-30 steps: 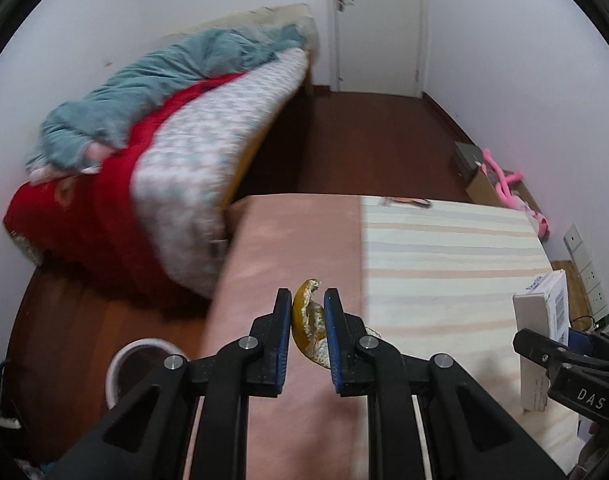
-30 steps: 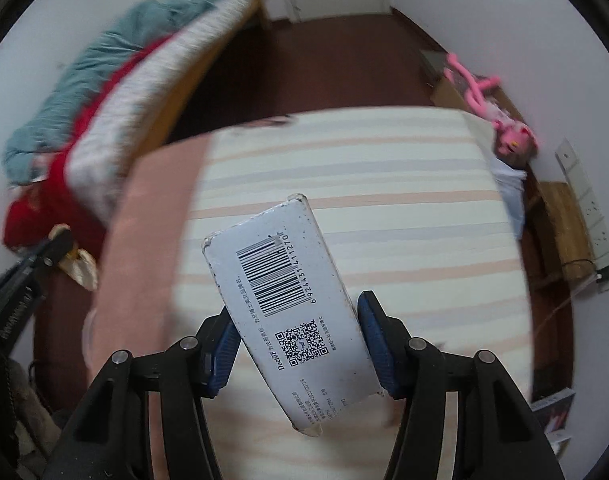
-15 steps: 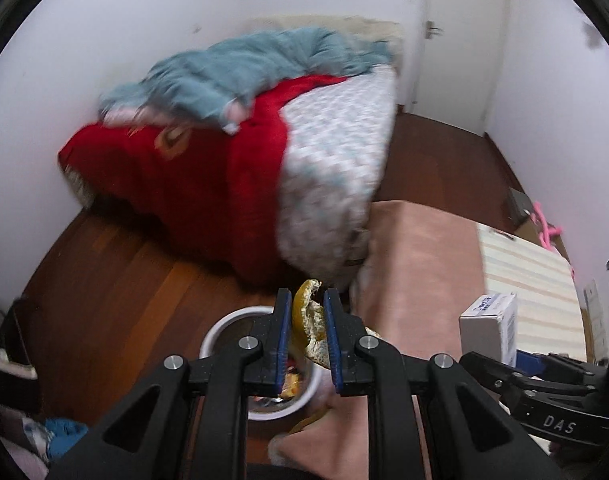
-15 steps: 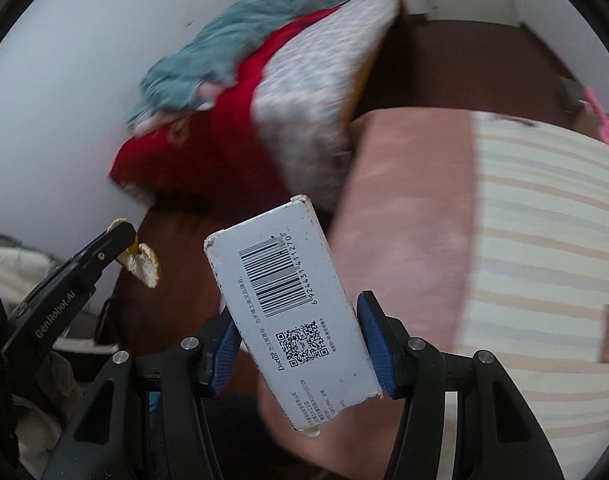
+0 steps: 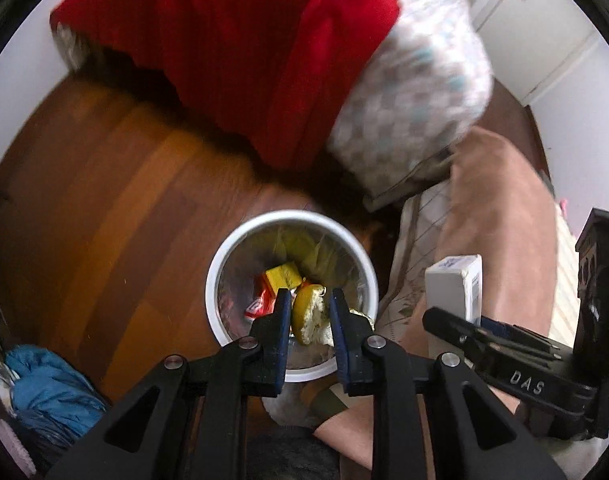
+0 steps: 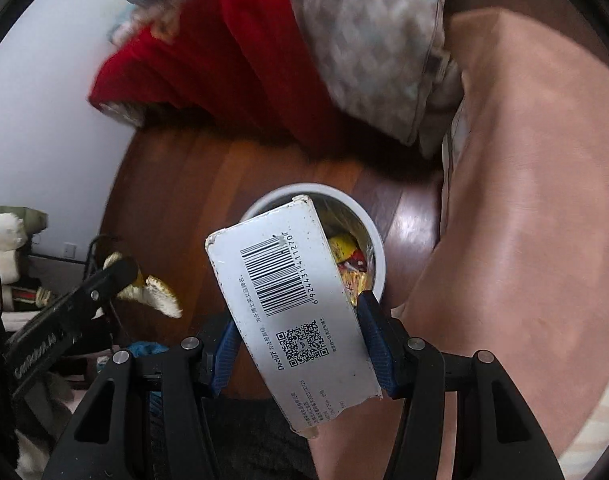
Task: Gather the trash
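**Room inventory: two pieces of trash held over the bin**

- Bed (image 5: 264,52): against the white wall, heaped with a red blanket (image 6: 232,68) and a pale patterned quilt (image 5: 412,92) that hangs over its near corner; blurred in both views.
- Wooden floor (image 5: 104,184): brown boards, running between the bed and the pink-covered surface.
- Pink-covered surface (image 6: 524,220): to the right of the bin, its edge near the bin's rim.
- Trash bin (image 5: 232,248): round, white-rimmed, lined with a clear bag, standing on the floor just beside the pink-covered surface. Inside lie a yellow packet (image 5: 282,274) and a red wrapper (image 5: 260,304).
- White box (image 6: 292,304): long carton with a barcode and QR code, clamped across its width by the right gripper (image 6: 300,350), whose blue pads are spread wide and pressed against its sides. The box tilts up and forward, its far end over the bin's rim.
- Peel (image 5: 310,314): yellow outside, white pith inside, pinched between the narrowly set pads of the left gripper (image 5: 310,332), directly above the bin's opening.
- Blue bundle (image 5: 44,392): on the floor at the lower left, well apart from the bin.
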A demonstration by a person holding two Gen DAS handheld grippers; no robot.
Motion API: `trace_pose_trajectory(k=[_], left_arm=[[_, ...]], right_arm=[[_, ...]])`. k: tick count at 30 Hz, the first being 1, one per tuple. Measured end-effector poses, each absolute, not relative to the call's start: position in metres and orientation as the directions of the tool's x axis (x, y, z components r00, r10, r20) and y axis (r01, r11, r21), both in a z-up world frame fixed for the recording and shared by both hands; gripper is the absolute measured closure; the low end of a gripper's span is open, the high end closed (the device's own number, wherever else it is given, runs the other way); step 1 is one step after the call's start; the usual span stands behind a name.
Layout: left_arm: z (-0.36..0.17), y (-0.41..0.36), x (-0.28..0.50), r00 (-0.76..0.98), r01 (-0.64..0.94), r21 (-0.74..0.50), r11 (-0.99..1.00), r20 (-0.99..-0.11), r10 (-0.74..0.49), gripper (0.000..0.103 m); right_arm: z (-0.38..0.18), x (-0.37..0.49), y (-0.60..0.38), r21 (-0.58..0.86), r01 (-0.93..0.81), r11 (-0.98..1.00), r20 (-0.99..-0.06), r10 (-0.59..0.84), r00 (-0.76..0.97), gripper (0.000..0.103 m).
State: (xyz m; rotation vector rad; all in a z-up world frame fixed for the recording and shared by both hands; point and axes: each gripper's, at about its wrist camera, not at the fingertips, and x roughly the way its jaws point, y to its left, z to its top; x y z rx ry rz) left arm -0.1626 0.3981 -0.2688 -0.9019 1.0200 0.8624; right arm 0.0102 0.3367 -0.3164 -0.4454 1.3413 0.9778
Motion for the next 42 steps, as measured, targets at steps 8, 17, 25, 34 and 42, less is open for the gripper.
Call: trace_pose_trajectory(k=[8,17,25,34,42], left_arm=[[-0.312,0.421,-0.192,0.229,-0.943,-0.180,0.281,-0.962,0.149,0.014],[-0.306,0.417,-0.225,0.128,-0.970,-0.076,0.230,-0.968,0.218,0.001],[-0.272,0.379,-0.229,0.101,-0.966,-0.024,0.256,-0.951,0.293,0.000],[-0.219,0.340,-0.223,0.131,-0.956,-0.022,0.294,-0.924,0.358,0.000],[-0.157,0.306,-0.226,0.227,-0.938,-0.095,0.333,-0.896,0.381,0.000]], right_arm=[[-0.375,0.029,0.380,0.207,-0.790,0.577,-0.973,0.204,-0.106,0.044],[-0.383,0.019,0.394,0.144,-0.834,0.533,-0.986,0.150,-0.074,0.009],[-0.351,-0.009,0.365,0.026,-0.881,0.473,-0.991,0.125,0.038,0.000],[-0.295,-0.024,0.319,0.068,-0.890,0.451,-0.976,0.214,0.033,0.000],[-0.219,-0.042,0.279,0.173,-0.895,0.410,-0.939,0.342,-0.024,0.000]])
